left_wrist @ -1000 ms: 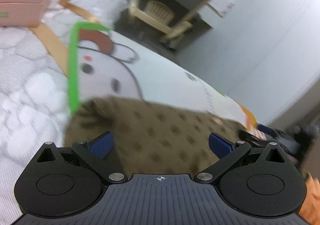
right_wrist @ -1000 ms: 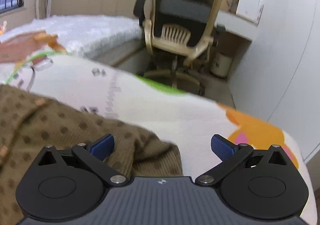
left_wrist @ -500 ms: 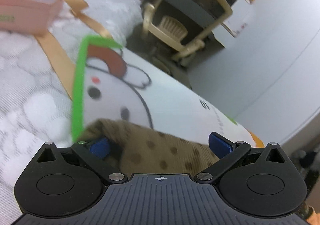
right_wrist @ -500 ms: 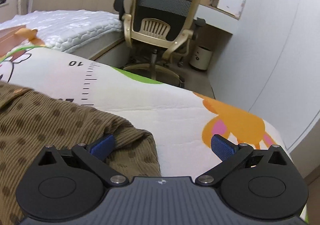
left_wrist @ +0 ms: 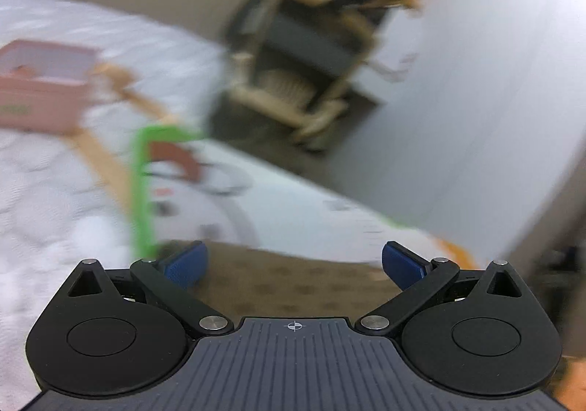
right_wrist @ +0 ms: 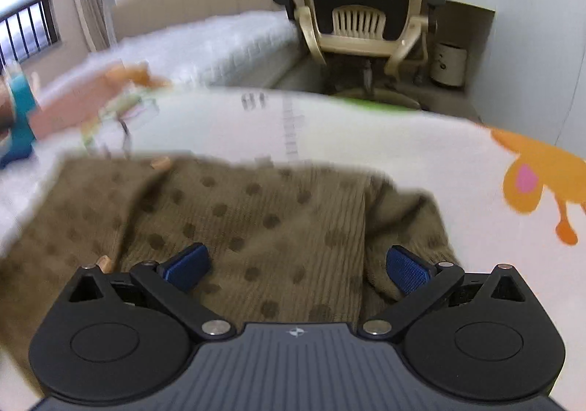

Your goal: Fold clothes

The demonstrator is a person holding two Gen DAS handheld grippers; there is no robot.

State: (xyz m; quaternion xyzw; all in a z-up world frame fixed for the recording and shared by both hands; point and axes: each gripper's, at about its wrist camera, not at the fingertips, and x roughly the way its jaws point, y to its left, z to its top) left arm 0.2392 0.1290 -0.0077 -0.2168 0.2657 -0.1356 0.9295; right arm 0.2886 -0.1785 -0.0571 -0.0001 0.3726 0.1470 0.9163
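The brown polka-dot ribbed garment (right_wrist: 256, 213) lies spread on a white cartoon-print mat (right_wrist: 366, 133) on the bed, and in the right wrist view far more of it shows than half a second ago, when only its near right corner filled the lower left; now it stretches across the whole width in front of the right gripper (right_wrist: 296, 266). That gripper's blue pads (right_wrist: 188, 264) stand wide apart over the cloth, grasping nothing, with a raised fold of the garment running between them on the right side. The left gripper (left_wrist: 293, 262) is also spread open and empty; earlier its left pad was tucked into the garment's edge, whereas now the brown fabric (left_wrist: 293, 275) lies flat between and just beyond both pads (the view is heavily blurred). The pink box (left_wrist: 44, 92) sits far left on the white quilt (left_wrist: 47, 213), and the beige office chair (right_wrist: 360, 19) stands beyond the bed's far edge.
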